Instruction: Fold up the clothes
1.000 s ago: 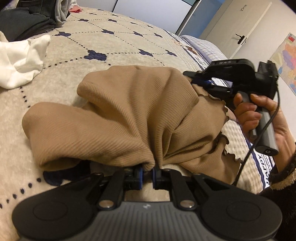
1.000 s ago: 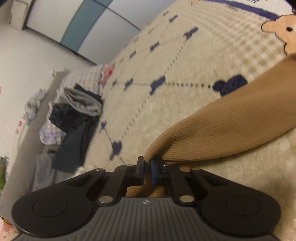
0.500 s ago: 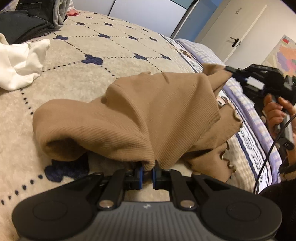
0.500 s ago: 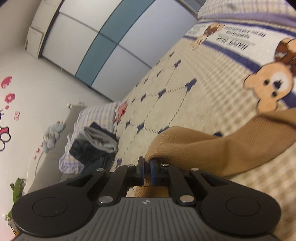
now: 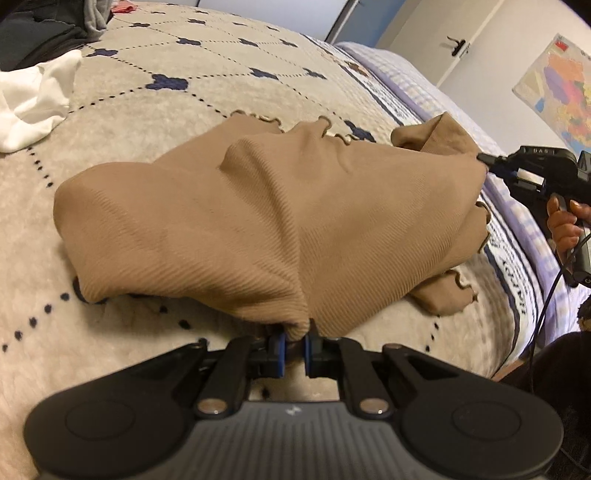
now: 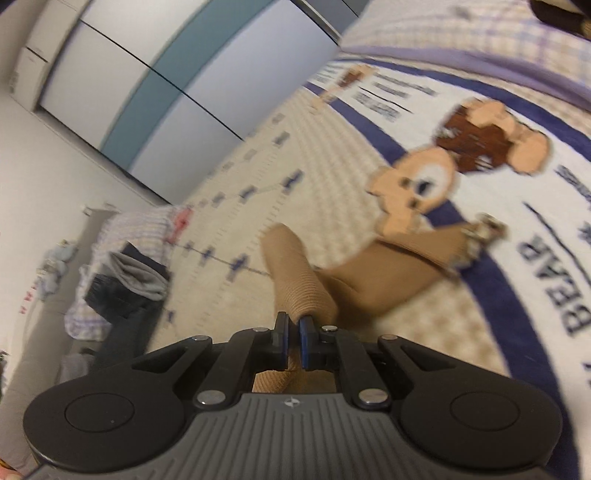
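The bed (image 5: 155, 110), under a beige blanket with dotted lines and dark clover marks, carries the whole scene. A white garment (image 5: 33, 99) and a pile of dark clothes (image 5: 44, 26) lie at its far left. The bear-print border of the blanket (image 6: 424, 181) fills the right wrist view.

The tan ribbed top (image 5: 258, 221) has changed most. A second ago it hung as a bunched lump with both grippers close together; now it is drawn out wide between them, and the scalloped hem (image 5: 266, 120) has come into sight along the far edge. Part of the top sags onto the bed, and one frilled cuff (image 5: 454, 291) rests on the blanket to the right. The cloth is spread but rumpled, with loose ridges across it, so it reads as being opened out flat rather than already folded; judged from this, laying it smooth on the bed would have to come before any fold.

The right gripper (image 5: 485, 162) has swung out to the right and its pads are pinched on an edge of the top. The left gripper (image 5: 293, 349) stays clamped on a fold of the near edge, the pads nearly together with cloth between.
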`<state>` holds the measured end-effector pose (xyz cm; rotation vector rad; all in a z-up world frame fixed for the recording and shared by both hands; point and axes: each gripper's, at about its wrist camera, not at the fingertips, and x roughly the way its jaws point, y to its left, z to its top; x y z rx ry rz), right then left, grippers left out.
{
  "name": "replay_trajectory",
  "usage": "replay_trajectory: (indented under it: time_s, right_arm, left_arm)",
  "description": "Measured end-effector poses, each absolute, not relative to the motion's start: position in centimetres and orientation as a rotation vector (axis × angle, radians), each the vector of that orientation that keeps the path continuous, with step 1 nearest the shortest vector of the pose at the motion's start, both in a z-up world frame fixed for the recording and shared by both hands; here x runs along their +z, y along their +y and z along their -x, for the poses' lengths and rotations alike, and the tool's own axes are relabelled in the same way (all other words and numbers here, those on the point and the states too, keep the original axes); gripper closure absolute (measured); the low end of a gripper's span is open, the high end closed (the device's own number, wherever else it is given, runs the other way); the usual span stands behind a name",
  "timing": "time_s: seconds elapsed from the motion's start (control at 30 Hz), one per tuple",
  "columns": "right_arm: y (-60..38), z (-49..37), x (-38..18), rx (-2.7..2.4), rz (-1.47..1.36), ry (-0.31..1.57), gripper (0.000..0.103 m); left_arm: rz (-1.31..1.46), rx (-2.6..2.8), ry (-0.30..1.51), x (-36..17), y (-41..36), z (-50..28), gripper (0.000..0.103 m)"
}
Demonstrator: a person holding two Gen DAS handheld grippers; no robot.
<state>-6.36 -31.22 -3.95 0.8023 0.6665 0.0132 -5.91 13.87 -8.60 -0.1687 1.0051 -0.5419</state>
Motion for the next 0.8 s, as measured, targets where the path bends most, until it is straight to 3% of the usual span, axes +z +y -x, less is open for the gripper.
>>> replay_trajectory:
  time_s: [0.33, 0.4, 0.5, 0.53, 0.57, 0.6, 0.8]
  right_arm:
    - [-30.8, 7.0, -9.0, -0.060, -0.707, 0.894, 0.096]
    - [-30.2, 7.0, -9.6, -0.040, -0.658, 0.932, 0.091]
    - [-30.1, 7.4, -9.0, 0.007, -0.626, 0.923, 0.088]
    - [-30.3, 7.6, -8.6, 0.019, -0.623, 0.914, 0.086]
    - [-30.4, 7.8, -8.3, 0.031, -0.620, 0.904, 0.079]
    - [-30.6, 8.0, -7.9, 0.042, -0.618, 0.894, 0.071]
    - [-31.1, 8.6, -5.5, 0.090, -0.594, 0.827, 0.067]
  left_arm:
    - [0.122, -0.543, 1.043, -7.9, 13.4, 5.1, 0.093]
    - [0.116, -0.556, 1.046, -7.4, 13.6, 4.9, 0.092]
    - [0.108, -0.576, 1.051, -6.6, 13.9, 4.6, 0.083]
    - [0.106, -0.583, 1.052, -6.3, 14.0, 4.5, 0.076]
    - [0.103, -0.589, 1.054, -6.1, 14.2, 4.4, 0.066]
    - [0.100, -0.596, 1.055, -5.8, 14.3, 4.3, 0.064]
    - [0.083, -0.620, 1.001, -3.9, 15.0, 4.3, 0.061]
